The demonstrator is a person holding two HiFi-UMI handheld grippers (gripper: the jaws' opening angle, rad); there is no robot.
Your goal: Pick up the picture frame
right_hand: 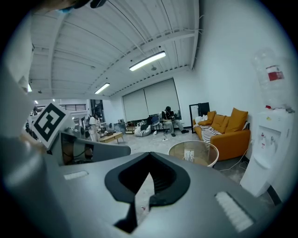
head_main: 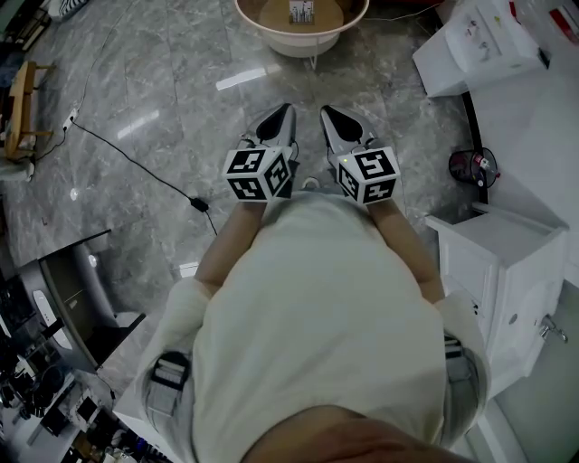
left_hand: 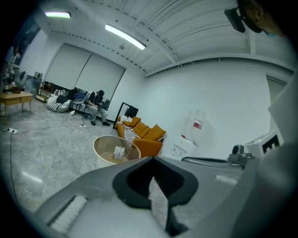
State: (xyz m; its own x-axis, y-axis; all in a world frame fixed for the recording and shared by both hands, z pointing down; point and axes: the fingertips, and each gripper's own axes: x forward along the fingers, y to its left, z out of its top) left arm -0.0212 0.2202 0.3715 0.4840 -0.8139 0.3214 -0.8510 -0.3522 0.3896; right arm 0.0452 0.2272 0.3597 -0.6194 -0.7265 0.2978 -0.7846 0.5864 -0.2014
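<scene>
A small picture frame [head_main: 301,12] stands upright on a round beige table [head_main: 262,32] at the top of the head view, well ahead of both grippers. My left gripper [head_main: 284,110] and right gripper [head_main: 327,112] are held side by side in front of the person's body, over the grey marble floor. Both are shut with nothing between the jaws. The left gripper view looks over its closed tips [left_hand: 152,160] at the frame [left_hand: 120,152] on the table [left_hand: 104,142]. From the right gripper [right_hand: 149,155] the frame [right_hand: 188,155] shows on the table [right_hand: 205,148], far off.
A white water dispenser [head_main: 479,41] and a white cabinet [head_main: 507,262] stand along the right. A black cable [head_main: 136,163] runs across the floor at the left, near a wooden table [head_main: 20,104]. An orange sofa [left_hand: 146,137] sits behind the round table.
</scene>
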